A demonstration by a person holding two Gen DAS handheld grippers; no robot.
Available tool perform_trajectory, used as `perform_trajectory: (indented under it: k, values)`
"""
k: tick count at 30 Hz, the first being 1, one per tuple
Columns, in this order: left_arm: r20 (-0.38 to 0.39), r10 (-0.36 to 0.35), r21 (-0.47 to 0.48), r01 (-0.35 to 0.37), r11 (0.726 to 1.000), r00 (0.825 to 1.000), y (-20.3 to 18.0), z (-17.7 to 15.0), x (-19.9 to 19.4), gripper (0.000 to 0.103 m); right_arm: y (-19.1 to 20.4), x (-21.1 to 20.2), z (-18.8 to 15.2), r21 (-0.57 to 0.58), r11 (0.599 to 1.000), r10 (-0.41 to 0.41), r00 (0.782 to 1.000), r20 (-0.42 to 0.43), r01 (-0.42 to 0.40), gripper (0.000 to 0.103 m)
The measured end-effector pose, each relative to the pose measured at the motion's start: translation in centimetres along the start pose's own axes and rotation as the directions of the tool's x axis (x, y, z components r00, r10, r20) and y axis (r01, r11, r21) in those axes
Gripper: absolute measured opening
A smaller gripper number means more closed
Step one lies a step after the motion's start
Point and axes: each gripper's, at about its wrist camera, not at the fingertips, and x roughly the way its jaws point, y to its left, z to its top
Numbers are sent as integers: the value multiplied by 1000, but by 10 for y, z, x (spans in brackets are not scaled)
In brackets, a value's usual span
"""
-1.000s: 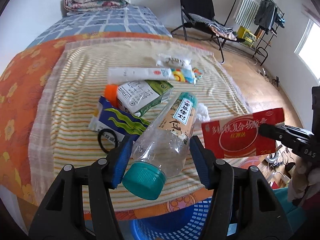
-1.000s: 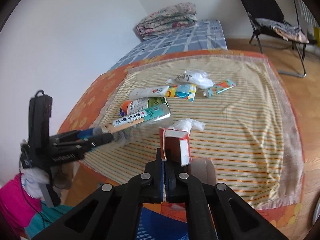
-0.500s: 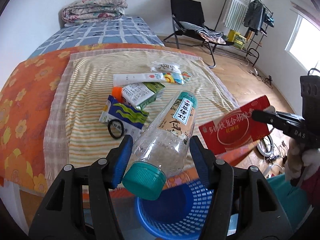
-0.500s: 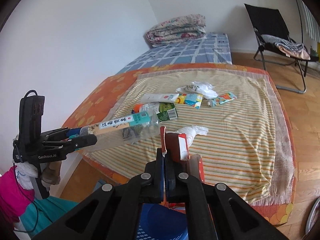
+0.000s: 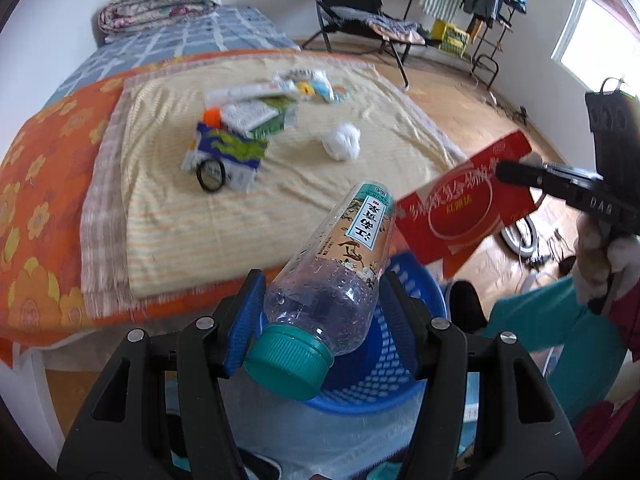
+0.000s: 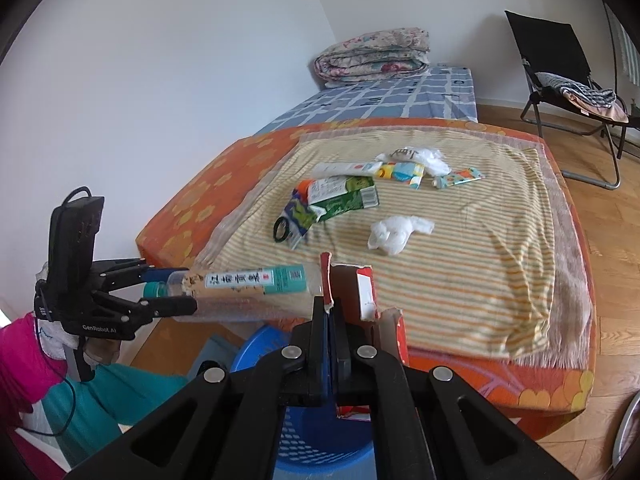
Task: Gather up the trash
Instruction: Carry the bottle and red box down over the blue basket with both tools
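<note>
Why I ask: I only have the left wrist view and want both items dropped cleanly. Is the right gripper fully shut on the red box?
Observer: Yes. The right wrist view shows the right gripper shut on a torn wall of the red box, whose top is open.
Operator: Is the basket under that box?
Observer: The blue basket shows just below the right gripper's fingers in that view.
Operator: And how does my bottle lie?
Observer: Seen from the side, the left gripper grips the bottle near its cap end. The bottle lies about level, with its base right beside the red box. I cannot tell whether they touch.
</note>
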Motion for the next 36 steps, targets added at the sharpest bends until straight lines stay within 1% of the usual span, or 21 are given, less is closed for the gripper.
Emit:
perform_trajectory:
  k: [3,7,12,20,23,32,36]
  values:
    - [-44,1,3,-1,1000,999,-1,-15,5,60,3,1,-10,-2,1000,10,1000,-14,-10,0]
    - [-76,4,6,-3,1000,997,-1,-28,10,60,7,8,-22,-13,1000,9,999,-42,-9,0]
    - [-113,7,29,-4,1000,994,-4,-38,19,60,9,25,-37,-12,1000,8,995,-98,-9,0]
    - [-112,-20,47,25,999,993,-9,-44,15,60,16,35,-52,-38,999,-9,991,-134,4,0]
    - [-127,-21,56,28,998,992,-11,-49,18,60,17,37,-54,-41,999,-5,990,-142,-1,0]
    - [-185,-1,56,11,998,983,-11,-54,38,60,22,52,-65,-46,999,-7,982,-190,-1,0]
    - [-202,12,68,1,998,979,-17,-52,47,60,18,58,-69,-24,1000,-6,977,-213,1,0]
